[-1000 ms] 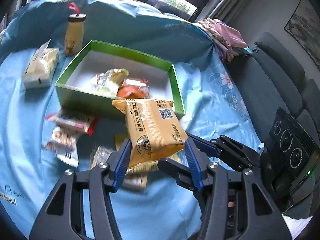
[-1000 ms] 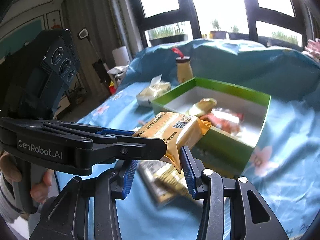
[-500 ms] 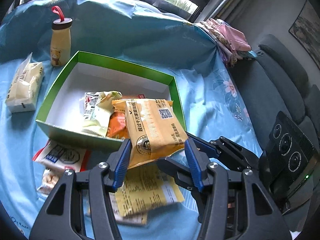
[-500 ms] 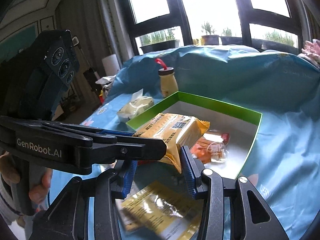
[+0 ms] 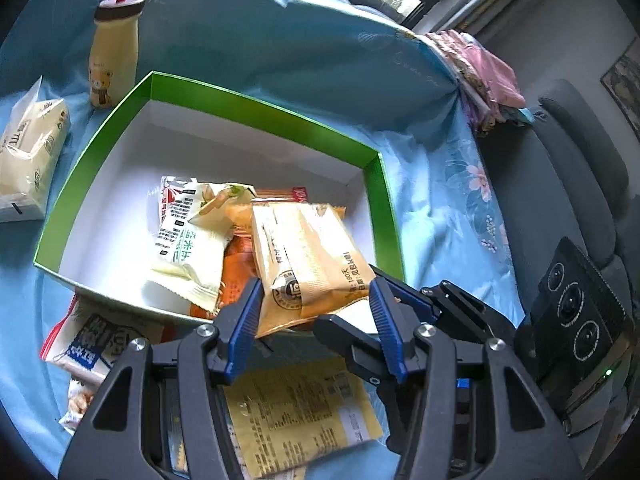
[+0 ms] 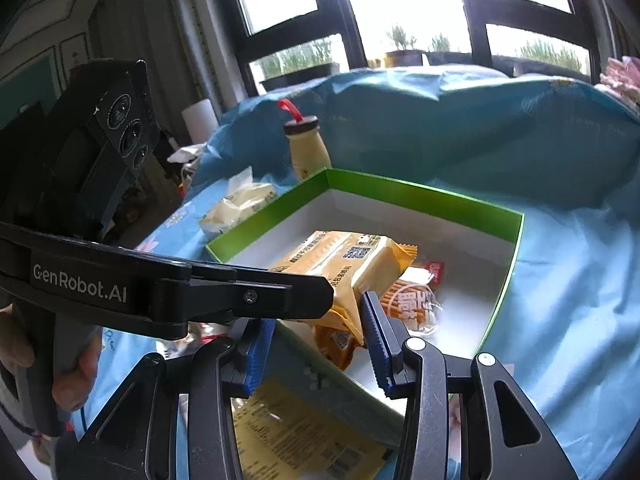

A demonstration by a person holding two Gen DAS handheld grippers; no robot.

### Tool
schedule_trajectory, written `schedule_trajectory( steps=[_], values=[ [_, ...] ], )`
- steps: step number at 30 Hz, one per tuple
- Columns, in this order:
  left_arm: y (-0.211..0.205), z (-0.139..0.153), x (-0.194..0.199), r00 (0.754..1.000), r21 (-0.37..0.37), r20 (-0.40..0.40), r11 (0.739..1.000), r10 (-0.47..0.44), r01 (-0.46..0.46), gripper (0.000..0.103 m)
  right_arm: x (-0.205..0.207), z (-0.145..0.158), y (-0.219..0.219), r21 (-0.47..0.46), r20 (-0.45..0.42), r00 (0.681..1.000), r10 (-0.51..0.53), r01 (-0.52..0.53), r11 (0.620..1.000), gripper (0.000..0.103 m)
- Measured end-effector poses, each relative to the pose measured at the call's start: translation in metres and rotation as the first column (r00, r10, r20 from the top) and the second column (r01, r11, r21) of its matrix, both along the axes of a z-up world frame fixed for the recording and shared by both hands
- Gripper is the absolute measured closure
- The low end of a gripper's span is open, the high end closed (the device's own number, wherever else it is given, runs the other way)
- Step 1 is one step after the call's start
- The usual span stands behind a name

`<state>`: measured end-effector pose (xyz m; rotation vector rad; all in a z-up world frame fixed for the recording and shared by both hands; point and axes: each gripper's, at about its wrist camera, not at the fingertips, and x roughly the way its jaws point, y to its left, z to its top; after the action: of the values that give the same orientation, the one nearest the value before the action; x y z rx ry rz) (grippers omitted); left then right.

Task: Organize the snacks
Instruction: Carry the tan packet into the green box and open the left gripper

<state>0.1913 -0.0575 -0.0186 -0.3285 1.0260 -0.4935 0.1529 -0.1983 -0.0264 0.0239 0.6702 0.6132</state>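
- Cloth (image 5: pixel 240 28): blue, covers the whole surface under the box.
- Sofa (image 5: pixel 576 168): grey, well right of the box.
- Box (image 5: pixel 256 110): green outside, white inside, open top. This is the reference point for everything below.
- Left gripper (image 5: pixel 314 300): at the box's near wall, pointing down into it. Its blue pads pinch the tan pack by its lower end, with one pad on each long edge.
- Right gripper (image 6: pixel 316 332): at the box's near right corner, crossing under the left one. One blue pad touches the tan pack's bottom corner. The other pad is hidden behind the left gripper's finger, so a pinch cannot be confirmed.
- Hand (image 6: pixel 76 380): wraps the left gripper's handle, left of the box in the right wrist view.
- Tan pack (image 5: pixel 308 256): raised and tilted over the near right part of the box. Its top end is above the packs inside, and its bottom end reaches out past the near wall.
- Yellow pack (image 5: pixel 296 412): flat on the cloth just in front of the box, under both grippers.
- Tissues (image 5: pixel 32 148): on the cloth left of the box and apart from it.
- White pack (image 5: pixel 188 248): inside the box on the floor, left of the tan pack, overlapping the orange pack.
- Blue-white pack (image 5: pixel 92 344): on the cloth at the box's near left corner, partly tucked under the wall edge.
- Bottle (image 5: pixel 112 56): cream with a brown cap and red loop, upright just beyond the box's far left corner.
- Orange pack (image 5: pixel 236 272): inside the box, mostly covered by the white and tan packs.
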Motion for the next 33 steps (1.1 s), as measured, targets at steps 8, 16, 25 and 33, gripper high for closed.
schedule_trajectory(
  steps=[8,16,25,33],
  values=[
    [-0.001,-0.003,0.006,1.0,0.015,-0.006,1.0,0.009,-0.009,0.05,0.009,-0.01,0.001,-0.017,-0.036,0.999,-0.005,0.005,1.0,0.058],
    [-0.006,-0.003,0.009,1.0,0.038,0.001,0.999,0.015,-0.015,0.05,0.011,-0.012,0.003,-0.027,-0.042,0.999,-0.009,0.008,1.0,0.058],
    [-0.012,-0.009,0.017,1.0,0.063,-0.008,0.998,0.016,-0.016,0.049,0.024,-0.017,0.002,-0.04,-0.067,0.997,-0.04,0.037,0.998,0.058],
    [-0.021,-0.014,0.027,1.0,0.117,-0.003,0.993,0.02,-0.019,0.048,0.037,-0.018,0.003,-0.075,-0.074,0.994,-0.076,0.07,0.995,0.058]
  ],
)
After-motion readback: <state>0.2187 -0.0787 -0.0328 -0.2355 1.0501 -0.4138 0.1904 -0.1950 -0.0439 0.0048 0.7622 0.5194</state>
